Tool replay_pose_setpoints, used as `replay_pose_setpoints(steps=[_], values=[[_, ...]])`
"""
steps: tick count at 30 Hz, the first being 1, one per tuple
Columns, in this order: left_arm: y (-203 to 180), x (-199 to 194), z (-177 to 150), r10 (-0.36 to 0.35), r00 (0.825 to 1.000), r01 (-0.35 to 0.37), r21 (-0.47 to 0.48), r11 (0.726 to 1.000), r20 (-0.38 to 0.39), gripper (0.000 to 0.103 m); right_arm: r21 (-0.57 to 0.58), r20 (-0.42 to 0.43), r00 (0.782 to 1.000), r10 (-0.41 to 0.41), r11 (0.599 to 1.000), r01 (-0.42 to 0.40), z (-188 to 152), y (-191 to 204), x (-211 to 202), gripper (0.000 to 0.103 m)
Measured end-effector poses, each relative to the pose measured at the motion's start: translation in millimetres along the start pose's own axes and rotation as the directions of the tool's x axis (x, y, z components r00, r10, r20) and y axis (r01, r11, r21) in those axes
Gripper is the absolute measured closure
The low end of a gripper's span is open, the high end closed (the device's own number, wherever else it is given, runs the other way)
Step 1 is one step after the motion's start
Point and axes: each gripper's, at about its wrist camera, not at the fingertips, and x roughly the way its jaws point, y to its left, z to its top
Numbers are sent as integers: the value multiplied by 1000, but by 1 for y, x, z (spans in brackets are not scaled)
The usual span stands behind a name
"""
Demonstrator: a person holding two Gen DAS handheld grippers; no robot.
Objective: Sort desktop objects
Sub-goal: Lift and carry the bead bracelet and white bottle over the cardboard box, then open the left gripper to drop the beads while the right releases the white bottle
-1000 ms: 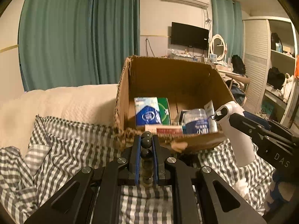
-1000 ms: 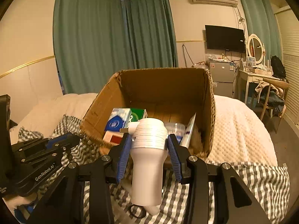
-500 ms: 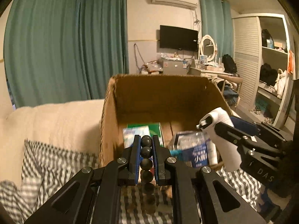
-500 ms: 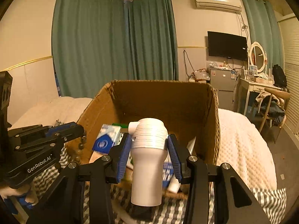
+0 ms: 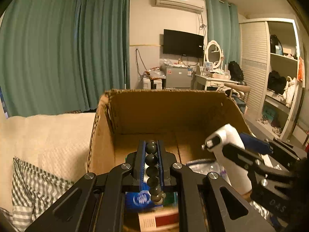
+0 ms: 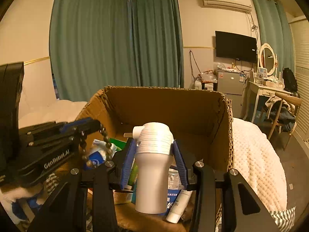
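Left gripper was clamped on a bead string – about 5 dark beads ran between the fingers, the end dangling free over the cardboard box. Beads looked light, hard and slippery; the loose string will swing, so a pinch mid-string suits it. Right gripper was closed on a white bottle around the waist just under its ribbed head, held upright above the box. Rigid plastic, probably light, smooth – that narrow waist gives the firmest hold. Below sat a blue tissue pack and a white tube, inside the box. Beyond – a cream blanket, then green curtains.
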Motion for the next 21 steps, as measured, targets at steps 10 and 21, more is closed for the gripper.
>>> replay_pose_setpoints(steps=[10,21], values=[[4,29,-6,15,999,-15,1,1000,-47,92,22,-112,994,-4,1000,7,-9,-9,32,63],[10,18,-10,55,998,-57,-45,997,-36,48,8,-103,993,-55,998,56,-8,-11,22,62]])
